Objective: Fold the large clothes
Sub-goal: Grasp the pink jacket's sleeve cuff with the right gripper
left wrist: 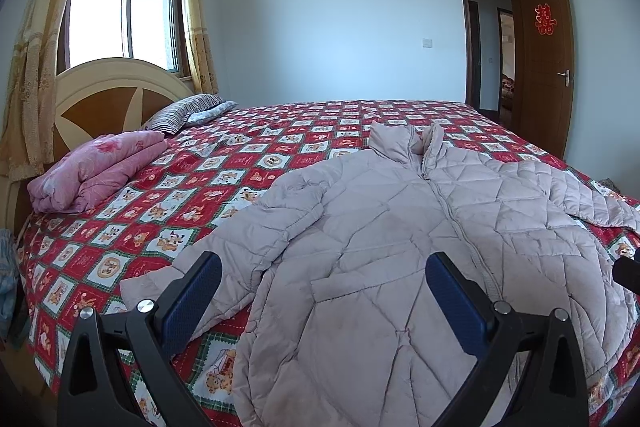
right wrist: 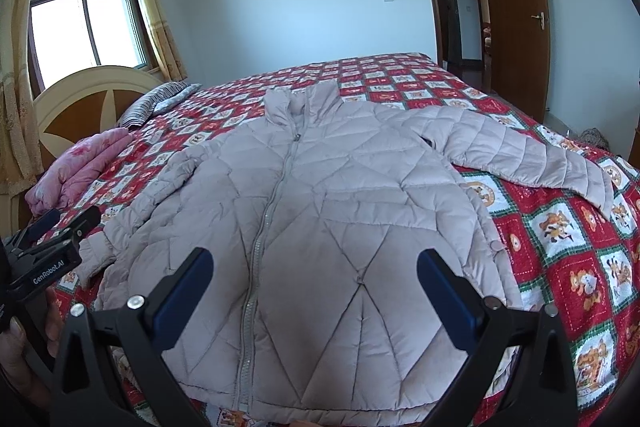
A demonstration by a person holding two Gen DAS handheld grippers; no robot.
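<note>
A pale pink quilted puffer jacket (left wrist: 380, 227) lies face up and zipped on the bed, collar toward the far wall. It also shows in the right wrist view (right wrist: 320, 195). Its left sleeve (left wrist: 224, 243) lies along the body; its right sleeve (right wrist: 528, 155) spreads out to the right. My left gripper (left wrist: 324, 291) is open and empty above the jacket's lower left part. My right gripper (right wrist: 314, 287) is open and empty above the jacket's lower front. The left gripper also shows at the left edge of the right wrist view (right wrist: 60, 227).
The bed has a red and white patterned cover (left wrist: 160, 187). A folded pink quilt (left wrist: 92, 167) and a striped pillow (left wrist: 180, 113) lie near the headboard (left wrist: 104, 95) at left. A window with curtains (left wrist: 120, 15) is behind. An open brown door (left wrist: 544, 59) is at right.
</note>
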